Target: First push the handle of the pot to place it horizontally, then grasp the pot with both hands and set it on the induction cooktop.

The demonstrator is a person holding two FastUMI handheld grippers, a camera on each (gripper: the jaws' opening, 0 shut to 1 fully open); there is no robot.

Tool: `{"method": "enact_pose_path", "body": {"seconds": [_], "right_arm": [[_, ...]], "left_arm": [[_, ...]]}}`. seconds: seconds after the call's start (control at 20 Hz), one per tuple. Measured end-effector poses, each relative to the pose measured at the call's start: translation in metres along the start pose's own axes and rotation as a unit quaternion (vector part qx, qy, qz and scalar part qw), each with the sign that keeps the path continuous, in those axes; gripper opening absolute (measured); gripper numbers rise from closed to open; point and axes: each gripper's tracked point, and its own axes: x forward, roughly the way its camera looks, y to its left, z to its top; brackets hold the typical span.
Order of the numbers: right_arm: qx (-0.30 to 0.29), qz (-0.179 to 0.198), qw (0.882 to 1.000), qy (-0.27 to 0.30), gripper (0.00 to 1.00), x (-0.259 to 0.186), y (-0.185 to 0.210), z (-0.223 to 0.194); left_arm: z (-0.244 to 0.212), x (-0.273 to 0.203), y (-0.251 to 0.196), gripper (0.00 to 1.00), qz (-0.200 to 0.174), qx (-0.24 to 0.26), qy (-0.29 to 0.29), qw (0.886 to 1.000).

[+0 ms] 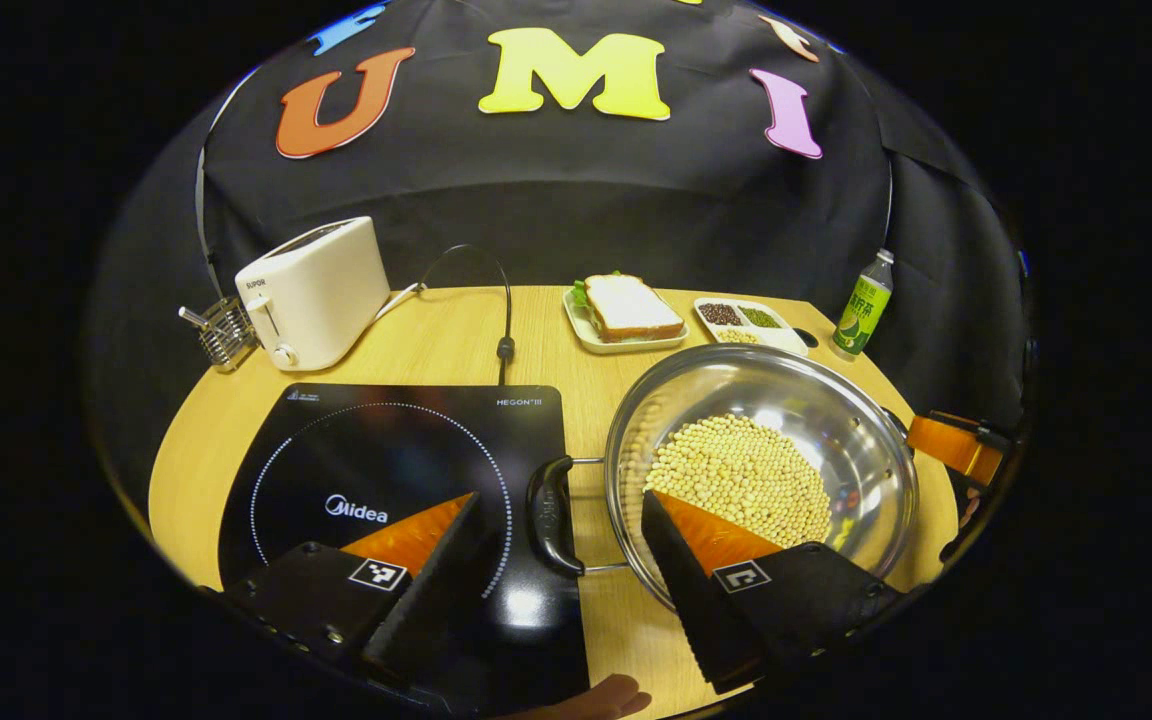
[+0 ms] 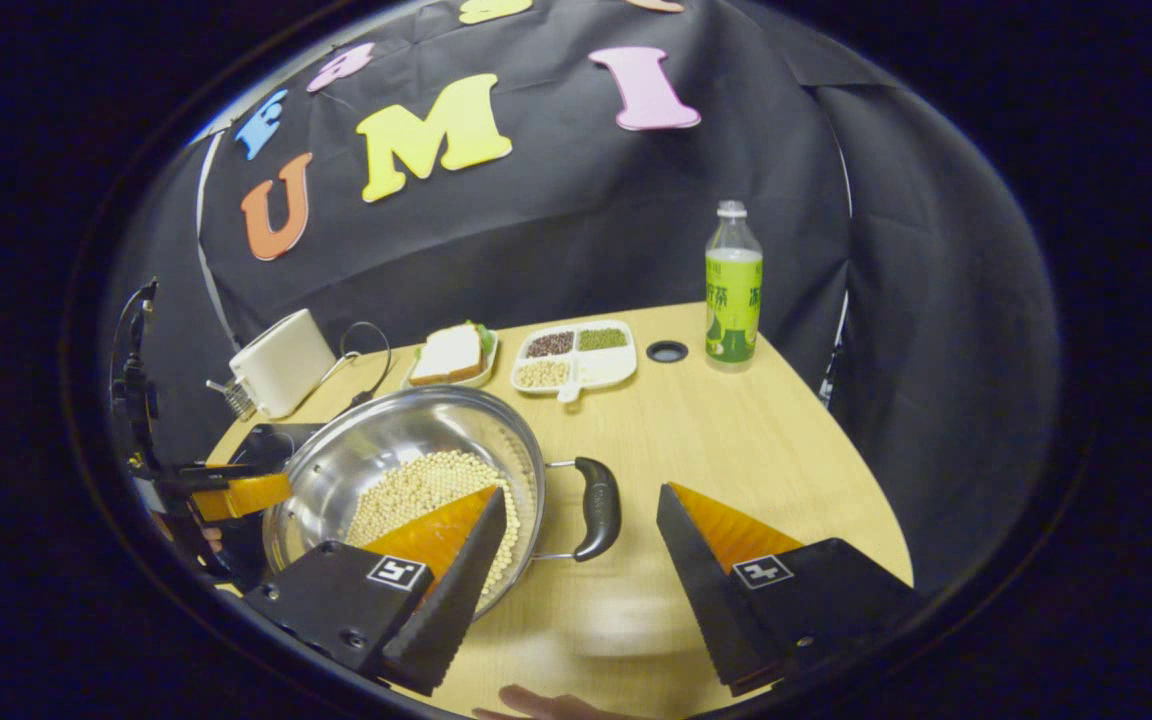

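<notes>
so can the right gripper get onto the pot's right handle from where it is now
Probably yes: the right gripper is open and the pot handle sits between its fingers with only bare table around it, nothing blocking.

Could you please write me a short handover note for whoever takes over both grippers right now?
Left gripper: open, its fingers either side of the pot's left handle, not closed on it.
Right gripper: open, straddling the right handle, not closed either.
The pot, holding soybeans, sits on the table right of the induction cooktop.
Done: both handles look level.
Left: close on both handles, lift, set the pot on the cooktop.
</notes>
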Motion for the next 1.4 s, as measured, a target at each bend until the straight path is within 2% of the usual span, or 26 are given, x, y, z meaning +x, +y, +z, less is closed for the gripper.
{"method": "enact_pose_path", "body": {"seconds": [0.05,0.15,0.25,0.3,0.35,0.45,0.5,0.55,0.6,0.7,0.85,1.0,1.05,1.1,1.2,1.25,1.3,1.4], "right_arm": [[0.004,-0.001,1.0,0.009,0.96,0.006,-0.001,-0.005],[0.006,-0.01,1.0,0.018,0.93,0.02,-0.004,-0.008],[0.006,-0.003,1.0,0.023,0.94,0.027,0.0,-0.011],[0.008,-0.005,0.999,0.032,0.93,0.032,0.0,-0.015],[0.01,-0.006,0.999,0.041,0.87,0.037,-0.001,-0.02],[0.01,-0.006,0.999,0.052,0.85,0.044,0.0,-0.024],[0.01,-0.007,0.999,0.05,0.8,0.046,0.0,-0.022],[0.011,-0.006,0.999,0.048,0.8,0.046,0.002,-0.021],[0.012,-0.011,0.999,0.05,0.72,0.046,0.001,-0.021],[0.013,-0.021,0.998,0.058,0.68,0.045,0.0,-0.023],[0.02,-0.028,0.998,0.061,0.65,0.04,-0.001,-0.024],[0.029,-0.037,0.997,0.065,0.65,0.028,-0.004,-0.027],[0.032,-0.039,0.997,0.065,0.63,0.023,-0.005,-0.028],[0.032,-0.042,0.997,0.064,0.63,0.017,-0.005,-0.027],[0.026,-0.049,0.997,0.057,0.63,0.003,-0.006,-0.024],[0.025,-0.051,0.997,0.054,0.63,-0.005,-0.006,-0.023],[0.024,-0.054,0.997,0.051,0.63,-0.013,-0.005,-0.02],[0.023,-0.057,0.997,0.043,0.63,-0.032,-0.001,-0.014]], "left_arm": [[-0.001,0.002,0.003,0.95,0.006,0.003,0.004,1.0],[-0.007,0.007,0.006,0.95,0.017,0.005,0.016,1.0],[-0.006,0.012,0.007,0.95,0.033,0.018,0.018,0.999],[-0.005,0.015,0.004,0.93,0.028,0.021,0.018,0.999],[-0.006,0.016,0.002,0.92,0.03,0.019,0.021,0.999],[-0.005,0.018,0.004,0.92,0.04,0.021,0.026,0.999],[-0.005,0.02,0.005,0.89,0.043,0.023,0.03,0.998],[-0.004,0.02,0.001,0.81,0.037,0.023,0.028,0.999],[-0.004,0.02,0.0,0.79,0.034,0.022,0.03,0.999],[-0.005,0.017,-0.001,0.64,0.032,0.023,0.033,0.999],[-0.009,0.019,-0.001,0.59,0.027,0.019,0.038,0.999],[-0.011,0.011,-0.006,0.59,0.019,0.027,0.034,0.999],[-0.013,0.008,-0.01,0.66,0.015,0.025,0.031,0.999],[-0.012,0.004,-0.012,0.57,0.011,0.027,0.026,0.999],[-0.011,-0.005,-0.013,0.57,0.007,0.031,0.019,0.999],[-0.011,-0.01,-0.014,0.66,0.004,0.031,0.016,0.999],[-0.009,-0.016,-0.015,0.57,0.002,0.032,0.012,0.999],[-0.003,-0.031,-0.016,0.57,-0.002,0.033,0.002,0.999]]}}
